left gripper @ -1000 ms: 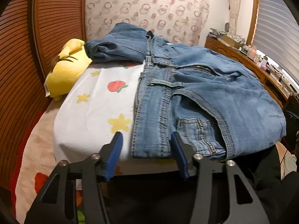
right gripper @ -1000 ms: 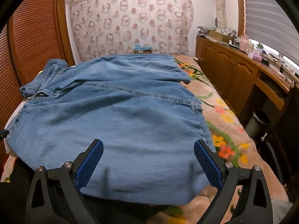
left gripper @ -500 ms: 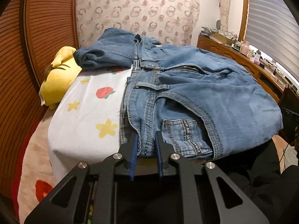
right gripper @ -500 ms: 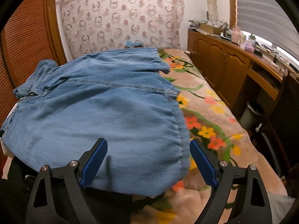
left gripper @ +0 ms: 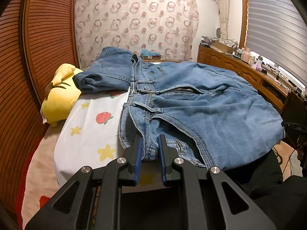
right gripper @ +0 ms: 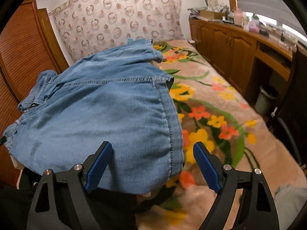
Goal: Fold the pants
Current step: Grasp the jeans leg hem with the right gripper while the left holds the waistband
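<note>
One jeans (left gripper: 191, 103), one plush toy (left gripper: 59, 94)

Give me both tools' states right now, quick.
Left tool: closed on the waistband edge of the jeans, having just clamped down.
Right tool: open, holding nothing; jeans hem between the jaws, which have just narrowed slightly.

yellow plush toy (left gripper: 60, 95) at bed's left edge beside star-and-apple sheet (left gripper: 86, 134), floral blanket (right gripper: 220, 118) on right, grey bin (right gripper: 267, 99) by wooden cabinets (right gripper: 226, 44).
</note>
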Action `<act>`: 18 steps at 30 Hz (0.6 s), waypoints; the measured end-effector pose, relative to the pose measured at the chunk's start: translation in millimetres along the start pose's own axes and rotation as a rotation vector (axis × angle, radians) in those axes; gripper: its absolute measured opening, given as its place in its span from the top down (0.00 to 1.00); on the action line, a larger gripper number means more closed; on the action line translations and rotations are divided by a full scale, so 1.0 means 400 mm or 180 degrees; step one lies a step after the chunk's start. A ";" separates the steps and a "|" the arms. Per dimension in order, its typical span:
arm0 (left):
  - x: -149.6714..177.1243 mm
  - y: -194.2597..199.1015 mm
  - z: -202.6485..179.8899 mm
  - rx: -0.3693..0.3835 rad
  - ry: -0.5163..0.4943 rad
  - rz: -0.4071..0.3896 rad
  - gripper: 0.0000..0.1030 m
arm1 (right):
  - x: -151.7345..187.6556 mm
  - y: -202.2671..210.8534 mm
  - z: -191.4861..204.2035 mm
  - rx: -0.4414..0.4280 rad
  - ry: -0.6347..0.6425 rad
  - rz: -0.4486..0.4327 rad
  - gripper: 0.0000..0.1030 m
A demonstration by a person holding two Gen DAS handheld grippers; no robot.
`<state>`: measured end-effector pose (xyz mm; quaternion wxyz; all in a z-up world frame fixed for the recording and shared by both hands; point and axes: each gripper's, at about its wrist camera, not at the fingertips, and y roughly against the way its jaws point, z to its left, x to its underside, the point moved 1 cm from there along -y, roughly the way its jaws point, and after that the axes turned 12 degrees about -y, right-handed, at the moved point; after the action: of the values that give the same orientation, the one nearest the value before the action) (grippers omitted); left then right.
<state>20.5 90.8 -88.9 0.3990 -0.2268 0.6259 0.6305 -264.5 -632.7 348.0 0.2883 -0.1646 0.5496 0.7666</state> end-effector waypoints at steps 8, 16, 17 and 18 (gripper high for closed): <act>0.004 -0.007 0.003 0.0007 0.0021 0.0049 0.83 | -0.018 -0.001 -0.078 -0.0425 -0.0394 0.0137 0.15; -0.012 -0.007 0.005 -0.0041 0.0049 0.0014 0.83 | -0.039 0.018 -0.102 -0.0623 -0.0487 0.0199 0.43; -0.020 -0.002 0.004 -0.0043 0.0036 -0.0020 0.83 | -0.044 0.025 -0.097 -0.0615 -0.0449 0.0186 0.50; -0.023 0.002 0.002 -0.0039 0.0031 -0.0049 0.83 | -0.050 0.024 -0.091 -0.0573 -0.0408 0.0171 0.54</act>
<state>25.4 89.5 -80.9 0.3993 -0.2371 0.6222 0.6302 -257.1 -674.4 353.9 0.2863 -0.1256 0.4632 0.8293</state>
